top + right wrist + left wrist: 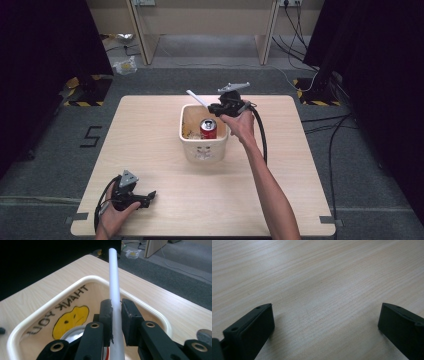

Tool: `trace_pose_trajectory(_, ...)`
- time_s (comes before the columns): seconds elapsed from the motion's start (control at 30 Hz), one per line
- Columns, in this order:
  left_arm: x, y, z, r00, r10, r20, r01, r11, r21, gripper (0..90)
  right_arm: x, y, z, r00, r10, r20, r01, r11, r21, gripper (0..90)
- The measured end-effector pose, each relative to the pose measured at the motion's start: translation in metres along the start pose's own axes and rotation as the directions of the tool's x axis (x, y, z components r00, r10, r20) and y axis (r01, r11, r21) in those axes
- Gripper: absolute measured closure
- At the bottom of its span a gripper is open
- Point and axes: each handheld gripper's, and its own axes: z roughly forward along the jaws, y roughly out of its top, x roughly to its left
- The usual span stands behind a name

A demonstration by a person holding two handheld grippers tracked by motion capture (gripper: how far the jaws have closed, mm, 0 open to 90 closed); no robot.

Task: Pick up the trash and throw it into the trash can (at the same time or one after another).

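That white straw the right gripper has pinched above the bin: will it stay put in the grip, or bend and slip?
The white straw juts out straight, so probably stiff enough. The right gripper clamps it near one end; smooth and round, it may pivot or slide. Likely very light.

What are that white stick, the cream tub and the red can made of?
The long white stick looks like matte plastic or paper tubing: smooth, round, evenly white; I can't tell which. The cream square tub seems glossy moulded plastic, with a rounded rim that catches light. The red drinks can looks like painted metal, given its silvery top. The pale wood-grain table is probably laminate.
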Motion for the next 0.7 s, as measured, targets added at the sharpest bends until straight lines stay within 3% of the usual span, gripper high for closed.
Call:
trace_pose_trajectory(0.27,0.000,0.000,0.000,1.0000,-0.003,-0.001,0.003,1.0000,-0.002,0.0,0.016,-0.011,-0.030,0.9946,-0.086,-0.057,0.088,0.996,0.025,79.4)
trace_pose_trajectory(0.4,0.000,0.000,0.000,1.0000,-0.003,-0.001,0.003,1.0000,-0.002,0.0,0.025,-0.019,-0.042,0.9898,-0.100,-0.101,0.104,0.994,0.028,79.5)
trace_pose_trajectory(0.7,0.000,0.000,0.000,1.0000,-0.003,-0.001,0.003,1.0000,-0.001,0.0,0.037,-0.027,-0.050,0.9837,-0.145,-0.107,0.154,0.984,0.085,79.4)
